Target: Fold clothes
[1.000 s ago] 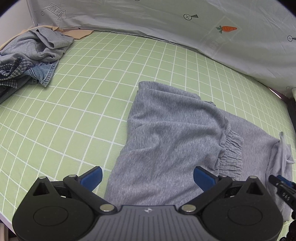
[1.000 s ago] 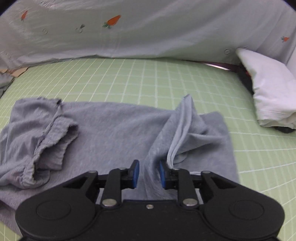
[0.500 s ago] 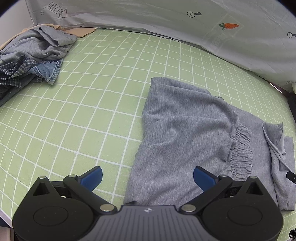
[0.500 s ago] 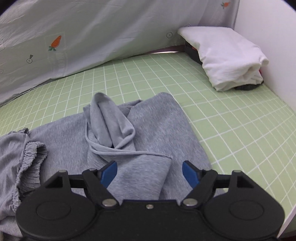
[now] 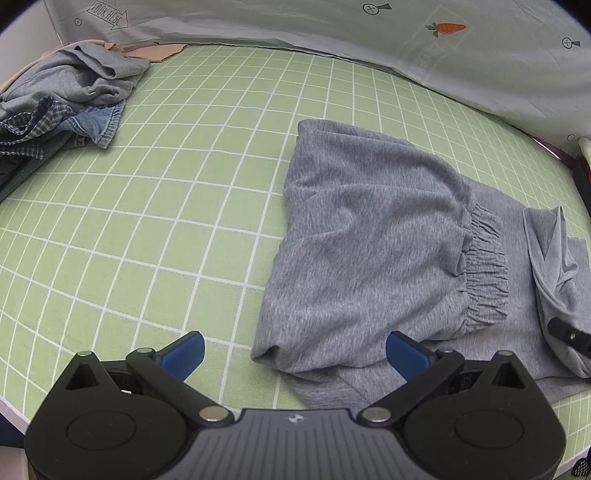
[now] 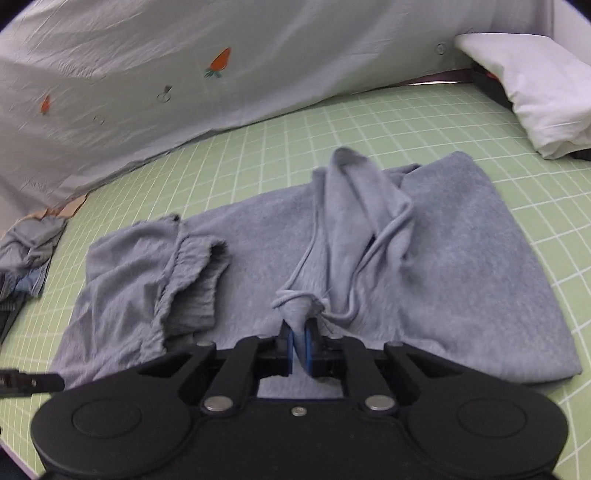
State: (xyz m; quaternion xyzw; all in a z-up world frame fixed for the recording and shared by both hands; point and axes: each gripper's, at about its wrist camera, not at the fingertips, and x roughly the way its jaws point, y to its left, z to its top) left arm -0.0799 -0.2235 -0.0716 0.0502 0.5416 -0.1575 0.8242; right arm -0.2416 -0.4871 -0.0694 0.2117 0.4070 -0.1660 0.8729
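Clamped tight, the right claw [image 6: 300, 349] pinches a bunched fold of thin grey fabric between its blue pads [image 6: 308, 350], a loose strip of the grey sweatpants [image 6: 461, 266] that rises from the pads in a rumpled ridge running away from the camera. Around that ridge the sweatpants lie spread on the green checked bed sheet [image 6: 480, 122], their long axis across the right wrist view, with the gathered elastic waistband [image 6: 195, 280] folded over at the left. Only this view shows the white folded cloth [image 6: 524, 85] at the far right corner.

Spread wide and holding nothing, the left claw [image 5: 295, 354] hovers over the near edge of the sweatpants [image 5: 369, 236], its blue pads [image 5: 184, 349] on either side of the folded near corner. From here the garment stretches off to the right, waistband [image 5: 484, 266] partway along and the raised strip beyond it, where a black tip of the right claw [image 5: 569, 336] shows. Only the left wrist view shows fully the pile of clothes [image 5: 70, 92], grey, denim and plaid, at the far left of the sheet [image 5: 184, 184], well apart from the sweatpants. A pale curtain with carrot prints [image 5: 447, 27] hangs along the back in both views.
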